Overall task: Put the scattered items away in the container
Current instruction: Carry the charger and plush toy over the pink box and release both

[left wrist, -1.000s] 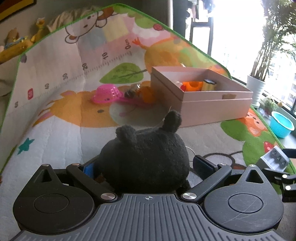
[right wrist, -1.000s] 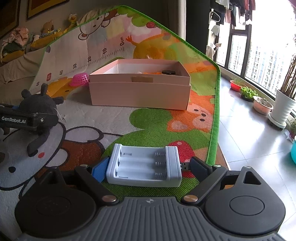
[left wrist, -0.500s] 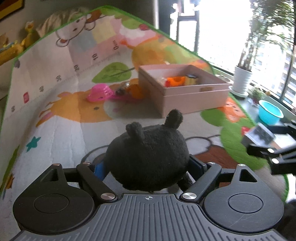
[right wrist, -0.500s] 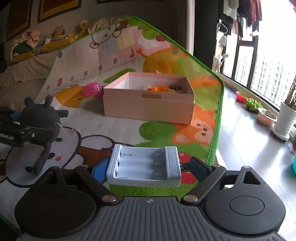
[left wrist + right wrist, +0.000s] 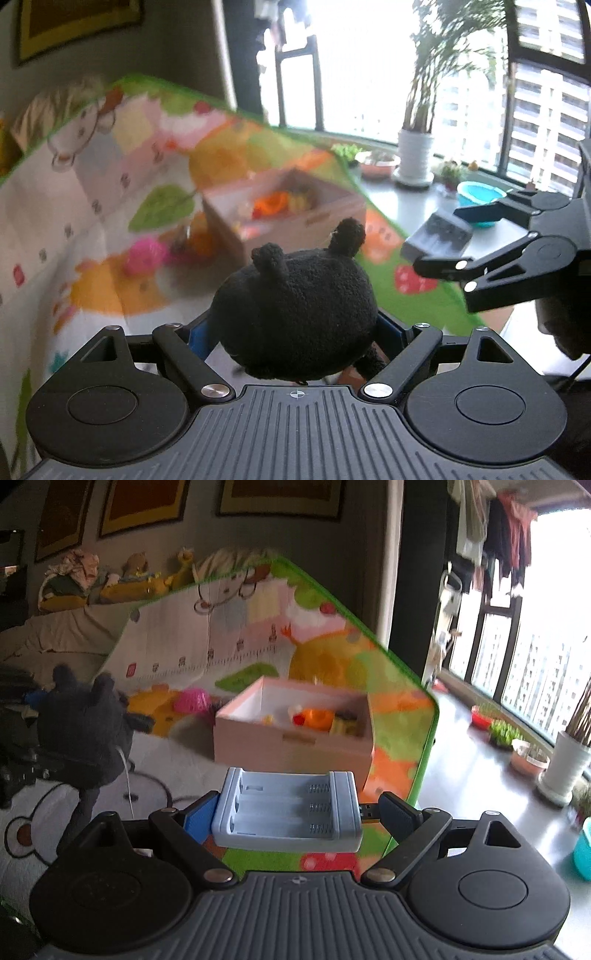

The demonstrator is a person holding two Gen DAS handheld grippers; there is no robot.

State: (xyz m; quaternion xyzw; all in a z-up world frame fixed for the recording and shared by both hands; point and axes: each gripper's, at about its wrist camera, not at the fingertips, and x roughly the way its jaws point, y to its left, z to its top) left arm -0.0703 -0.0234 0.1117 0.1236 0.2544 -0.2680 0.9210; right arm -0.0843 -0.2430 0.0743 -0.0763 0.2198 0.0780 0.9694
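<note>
Our left gripper [image 5: 295, 332] is clamped on the black plush toy [image 5: 295, 314], our right gripper [image 5: 291, 812] pinches the grey battery charger [image 5: 288, 814], both held above the play mat [image 5: 177, 775], pink box [image 5: 291, 746] ahead.

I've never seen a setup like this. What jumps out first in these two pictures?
A fuzzy black plush toy fills the middle of the left view, clamped in the left gripper. In the right view, the right gripper holds a pale blue battery charger above the colourful play mat. Beyond both sits a pink box, with small orange and yellow items in it.
</note>
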